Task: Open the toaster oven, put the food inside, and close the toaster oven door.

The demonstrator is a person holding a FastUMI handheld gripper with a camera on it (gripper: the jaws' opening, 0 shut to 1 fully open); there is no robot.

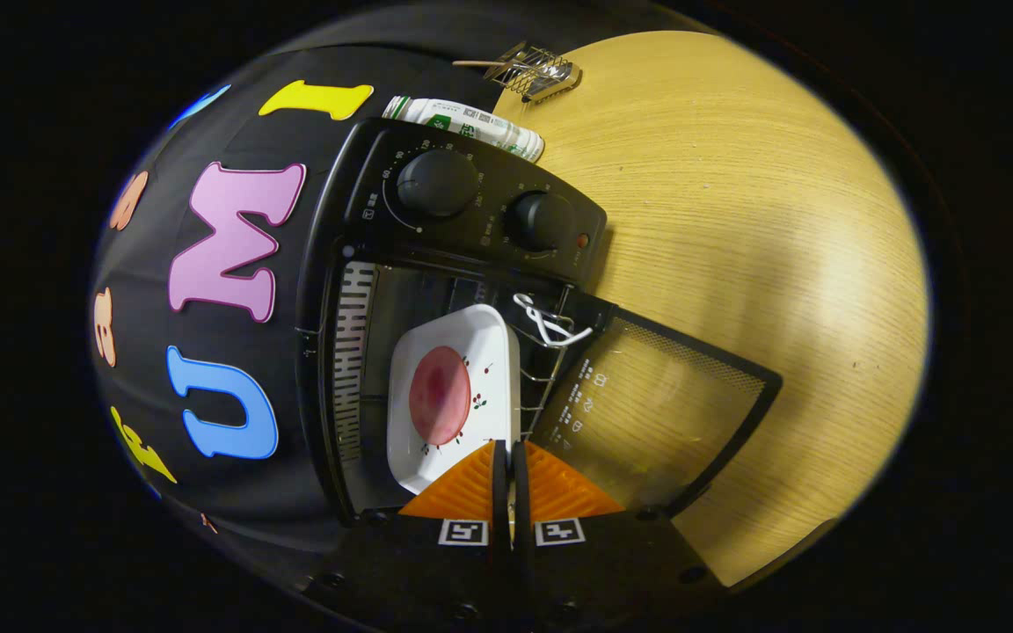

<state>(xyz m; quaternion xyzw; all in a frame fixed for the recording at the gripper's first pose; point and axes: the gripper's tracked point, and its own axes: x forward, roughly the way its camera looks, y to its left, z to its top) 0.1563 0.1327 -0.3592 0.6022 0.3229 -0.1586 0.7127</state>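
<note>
Just ahead of the gripper (507, 457), toward eleven o'clock, the plate (454, 396) of food lies inside the open toaster oven (471, 264), while the fingers pinch its near rim and the door (674, 413) lies open toward two o'clock.

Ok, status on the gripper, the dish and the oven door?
Gripper shut on dish rim. Dish on rack inside toaster oven. Door open, unobstructed.

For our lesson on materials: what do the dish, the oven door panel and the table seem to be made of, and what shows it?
Dish, gripped at its rim by the fingers: likely glazed ceramic, white and glossy with a painted pattern.
Oven door panel: probably glass in a dark frame, see-through, with a dotted border.
Table: wood or wood-look laminate, showing fine grain lines and a matte sheen.
</note>
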